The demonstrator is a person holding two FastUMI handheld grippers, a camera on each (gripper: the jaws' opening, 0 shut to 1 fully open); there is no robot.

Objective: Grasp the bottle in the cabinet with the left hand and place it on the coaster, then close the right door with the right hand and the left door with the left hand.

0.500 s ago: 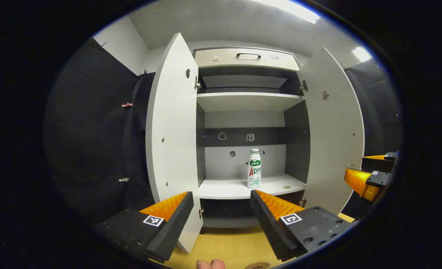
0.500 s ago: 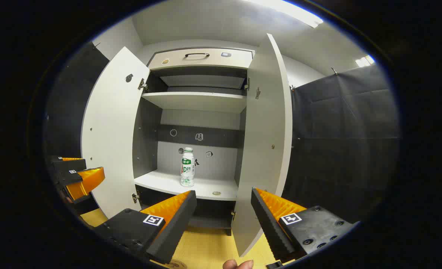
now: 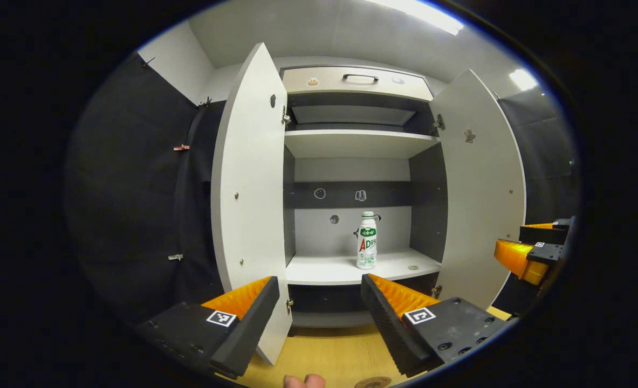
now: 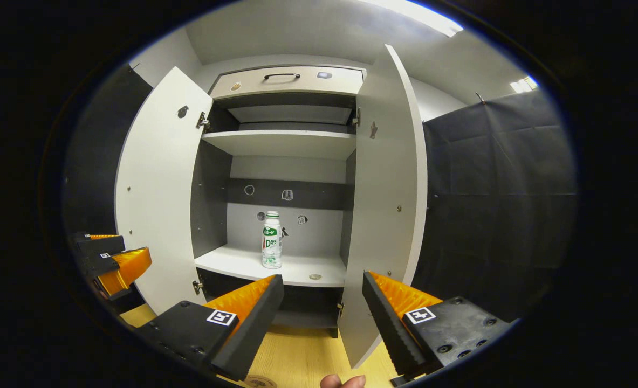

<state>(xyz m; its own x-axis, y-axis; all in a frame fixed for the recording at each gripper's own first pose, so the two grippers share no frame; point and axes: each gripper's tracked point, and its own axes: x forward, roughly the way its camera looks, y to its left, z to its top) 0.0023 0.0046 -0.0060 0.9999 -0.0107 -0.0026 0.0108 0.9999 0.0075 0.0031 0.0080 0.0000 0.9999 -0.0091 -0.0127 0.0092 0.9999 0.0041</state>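
On the lower shelf (image 3: 345,272) of the cabinet (image 3: 356,81) stands your one bottle (image 3: 367,240), upright, near the back wall, well apart from both grippers. From the left gripper view it sits just above the gap between your left gripper's (image 3: 319,307) fingers, closer to the right finger; from the right gripper view the bottle (image 4: 272,240) sits above the left finger of your right gripper (image 4: 323,307).

Your left gripper is wide open, holding nothing, touching nothing. Your right gripper is likewise spread wide and empty. Each shows at the edge of the other's view, out beside the cabinet: right one (image 3: 526,253), left one (image 4: 111,258).

Counts: two doors, both swung open, left door (image 3: 248,205) and right door (image 3: 483,194); two shelves inside the cabinet, the upper shelf (image 3: 359,143) bare; one drawer front with one handle (image 3: 359,77) on top. A small round thing (image 3: 413,267) lies on the lower shelf right of the bottle. One coaster (image 3: 371,383) is partly cut off on the wooden surface (image 3: 329,355) before the cabinet. A fingertip (image 3: 303,381) pokes in at the bottom.
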